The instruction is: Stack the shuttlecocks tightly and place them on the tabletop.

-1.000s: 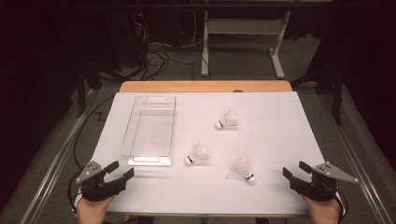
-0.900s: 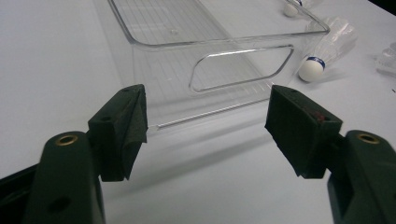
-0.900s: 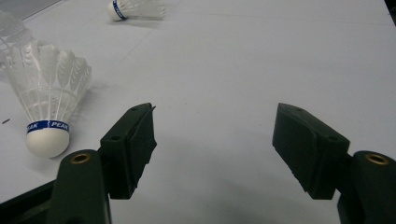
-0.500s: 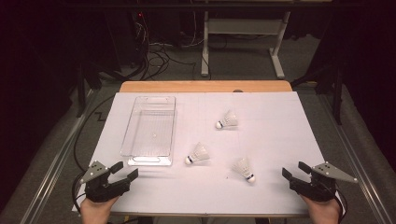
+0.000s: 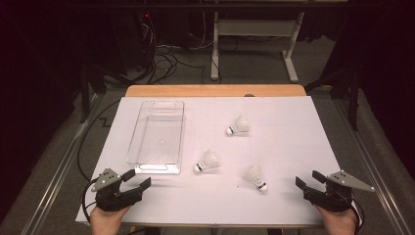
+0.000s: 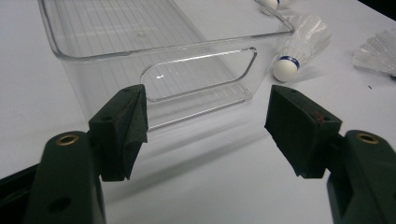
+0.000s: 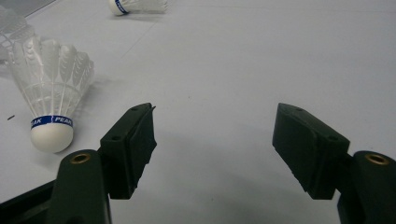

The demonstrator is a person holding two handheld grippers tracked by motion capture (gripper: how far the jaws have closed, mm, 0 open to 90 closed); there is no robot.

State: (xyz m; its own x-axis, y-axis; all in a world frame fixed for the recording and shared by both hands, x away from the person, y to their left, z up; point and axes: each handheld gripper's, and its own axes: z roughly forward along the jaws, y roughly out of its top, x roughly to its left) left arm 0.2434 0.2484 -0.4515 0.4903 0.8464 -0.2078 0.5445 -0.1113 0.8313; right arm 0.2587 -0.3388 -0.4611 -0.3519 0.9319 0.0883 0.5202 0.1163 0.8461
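Note:
A clear plastic bin [image 5: 138, 142] lies empty at the table's left. Three white shuttlecocks lie to its right: a far one [image 5: 238, 126], a middle one [image 5: 208, 161] and a near one [image 5: 255, 176]. My left gripper [image 5: 137, 178] is open at the front left, just short of the bin's near end. In the left gripper view its jaws [image 6: 208, 126] face the bin's end wall [image 6: 196, 74], with the middle shuttlecock [image 6: 299, 46] to the right. My right gripper [image 5: 308, 178] is open at the front right. Its view has the near shuttlecock [image 7: 51, 88] left of the jaws [image 7: 212, 140], untouched.
A white sheet [image 5: 293, 127] covers the table, with a wooden edge [image 5: 215, 90] at the back. Cables and a metal frame stand on the dark floor beyond. The table's front edge runs just under both hands.
My left gripper has slid a little to the right, toward the bin's near end. The right gripper has barely moved. The shuttlecocks and the bin lie as before.

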